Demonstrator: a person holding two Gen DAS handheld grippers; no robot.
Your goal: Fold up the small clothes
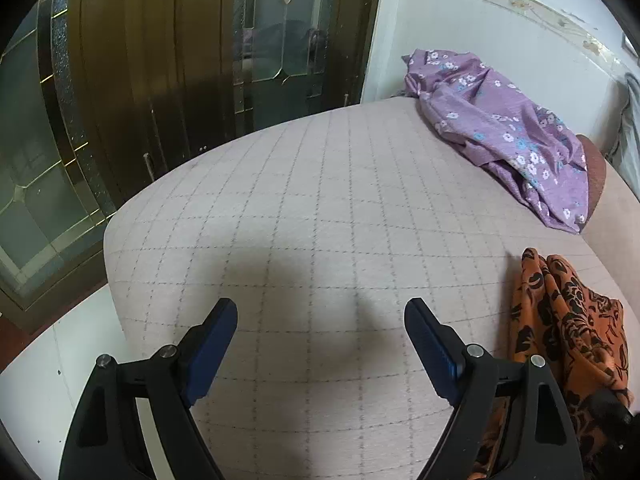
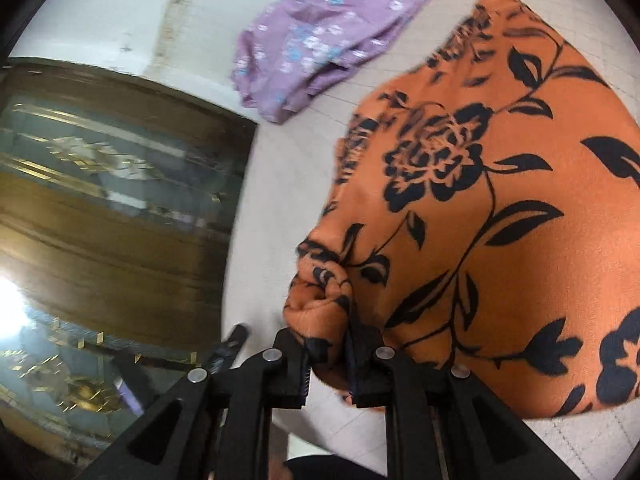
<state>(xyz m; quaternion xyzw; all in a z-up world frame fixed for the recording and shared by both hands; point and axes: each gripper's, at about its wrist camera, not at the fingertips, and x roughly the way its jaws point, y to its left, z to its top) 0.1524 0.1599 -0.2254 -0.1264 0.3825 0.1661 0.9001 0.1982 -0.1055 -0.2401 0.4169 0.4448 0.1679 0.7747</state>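
Gripping: the right gripper point(image 2: 328, 360) pinches a bunched edge of the orange cloth point(image 2: 480, 200), its fingers point(image 2: 290, 364) pressed close on the fold between them.
Orange cloth: orange with a black flower-and-leaf print — from the pinch it spreads up and to the right in the right wrist view, over the bed point(image 2: 276, 184); in the left wrist view it shows as a crumpled bundle point(image 1: 568, 320) at the right edge, just beside the left gripper's right finger.
Left gripper: the left gripper point(image 1: 320, 312) sits above the bed point(image 1: 320, 200) with its fingers point(image 1: 216, 332) spread wide, nothing between them; only its shadow lies on the cover ahead.
Purple cloth: a purple cloth point(image 1: 504, 132) with white and blue flowers lies heaped at the far side of the bed by the wall point(image 1: 480, 40), well apart from the left gripper; in the right wrist view point(image 2: 320, 36) it lies beyond the orange cloth, near it but not touching.
Bed: pale cover with a thin grid of grey lines.
Surroundings: a dark wooden door point(image 1: 160, 60) with leaded glass panes — beside the bed's left edge.
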